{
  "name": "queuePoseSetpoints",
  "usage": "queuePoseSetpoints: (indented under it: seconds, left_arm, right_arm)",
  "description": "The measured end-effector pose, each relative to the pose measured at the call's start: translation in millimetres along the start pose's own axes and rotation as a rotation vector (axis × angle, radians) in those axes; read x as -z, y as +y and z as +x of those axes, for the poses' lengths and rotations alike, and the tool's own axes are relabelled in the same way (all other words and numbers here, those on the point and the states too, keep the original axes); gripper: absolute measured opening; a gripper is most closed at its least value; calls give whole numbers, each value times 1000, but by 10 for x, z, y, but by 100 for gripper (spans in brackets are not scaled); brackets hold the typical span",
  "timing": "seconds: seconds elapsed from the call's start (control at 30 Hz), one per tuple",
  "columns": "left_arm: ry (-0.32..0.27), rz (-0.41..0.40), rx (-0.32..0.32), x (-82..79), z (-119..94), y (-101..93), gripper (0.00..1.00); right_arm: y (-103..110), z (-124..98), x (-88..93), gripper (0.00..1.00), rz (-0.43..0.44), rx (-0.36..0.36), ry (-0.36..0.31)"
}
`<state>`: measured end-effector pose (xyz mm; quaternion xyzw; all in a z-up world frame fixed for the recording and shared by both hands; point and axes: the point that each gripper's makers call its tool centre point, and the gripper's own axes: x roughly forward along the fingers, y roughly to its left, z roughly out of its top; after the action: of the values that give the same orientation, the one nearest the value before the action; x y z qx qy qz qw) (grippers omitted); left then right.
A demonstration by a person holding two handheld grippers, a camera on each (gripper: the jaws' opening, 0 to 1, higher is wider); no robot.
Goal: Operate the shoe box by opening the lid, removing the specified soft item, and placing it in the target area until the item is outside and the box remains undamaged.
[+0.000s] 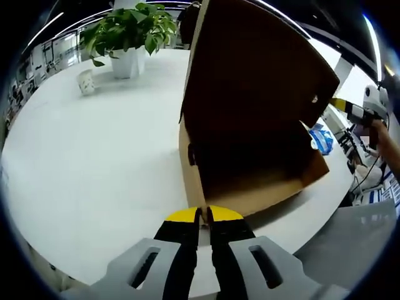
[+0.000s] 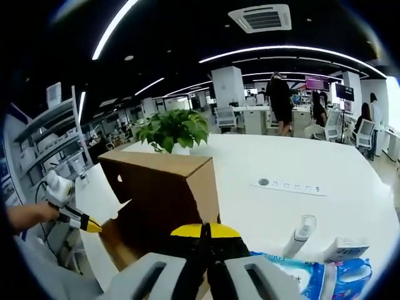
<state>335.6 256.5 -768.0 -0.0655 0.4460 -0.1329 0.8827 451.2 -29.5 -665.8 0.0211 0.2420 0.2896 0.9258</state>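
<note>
Setting: white office table (image 1: 94,162).
Left gripper (image 1: 203,215): my jaws pinched together on the box (image 1: 250,125) edge.
Right gripper (image 2: 204,232): jaws closed, contents unclear.
Box: lid (image 1: 262,69) raised.
Plant (image 1: 128,28): beyond.
Progress: opened; soft item unseen, removal left.

Left gripper (image 1: 203,215) jaws closed; right gripper (image 2: 205,230) jaws closed.
</note>
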Motion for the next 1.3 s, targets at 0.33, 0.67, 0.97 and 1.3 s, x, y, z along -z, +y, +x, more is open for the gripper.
queuePoseSetpoints:
  seconds: [0.33,0.67,0.97,1.3]
  left_arm:
    - [-14,12,6,7,-4,3,3]
    - [-25,33,4,2,-4,6,4]
    - [-45,82,-2,-16,-35,-2,4]
    - [-127,121,-18,-159,-192,17,10]
  right_arm:
    - [72,-112,141,0,40,12,-17]
    - [120,-198,269,0,105,27,-26]
    - [181,-261,420,0,104,16,-5]
    - [260,-320,625,0,90,-4,37]
